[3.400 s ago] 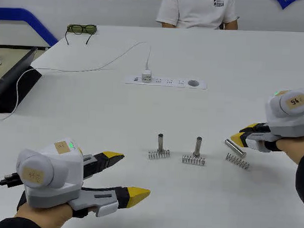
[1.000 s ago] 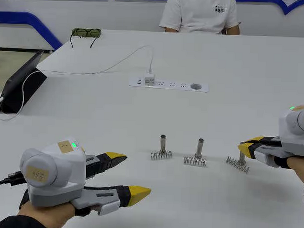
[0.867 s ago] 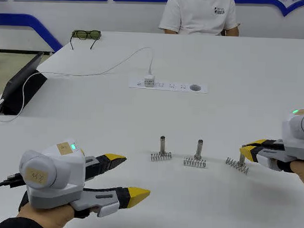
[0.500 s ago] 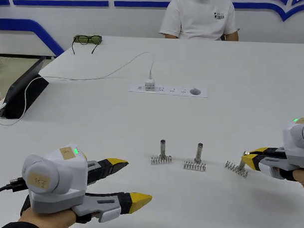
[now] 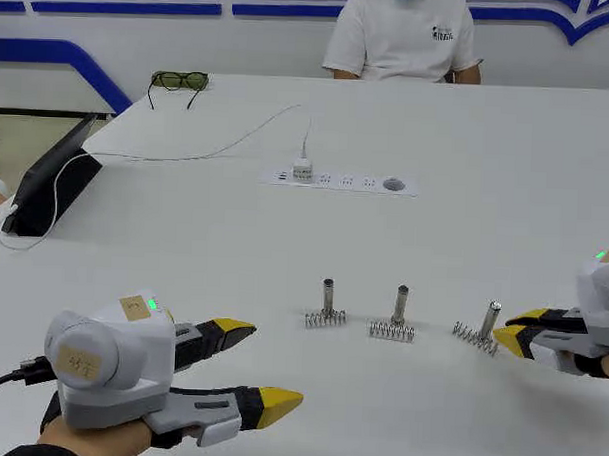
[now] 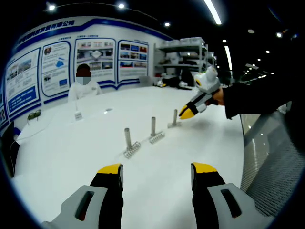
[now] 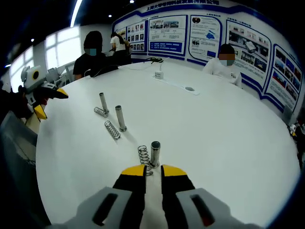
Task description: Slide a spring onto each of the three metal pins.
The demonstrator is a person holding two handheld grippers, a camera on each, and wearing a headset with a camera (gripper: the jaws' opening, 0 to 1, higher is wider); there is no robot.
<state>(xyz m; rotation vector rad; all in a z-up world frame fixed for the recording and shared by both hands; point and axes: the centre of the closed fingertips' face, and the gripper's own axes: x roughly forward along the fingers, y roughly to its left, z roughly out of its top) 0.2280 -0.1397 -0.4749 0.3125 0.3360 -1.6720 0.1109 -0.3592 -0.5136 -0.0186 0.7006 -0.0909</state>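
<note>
Nearest, the left claw (image 5: pixel 260 365) hangs low over the table (image 5: pixel 184 244), released and empty. It is well apart from the work, probably waiting so as not to crowd the other hand.

Further out on the right, the right claw (image 5: pixel 514 333) points at the right pin (image 5: pixel 491 320). Its jaws are parted only a little, with nothing between them, and its tips are just beside the pin and the right spring (image 5: pixel 473 337). From the right gripper view that spring lies against the pin's foot, directly ahead of the jaws, so this looks like the first pair to be joined.

All three pins stand upright, which leaves their tops free to take a spring from above. The middle pin (image 5: pixel 401 303) has its spring (image 5: pixel 390 332) lying at its base, and so does the left pin (image 5: pixel 328 294) with the left spring (image 5: pixel 324 319). No spring is on a pin yet.

Beyond them a power strip (image 5: pixel 341 180) lies mid-table, and at the far edge a person (image 5: pixel 401 36) sits.
</note>
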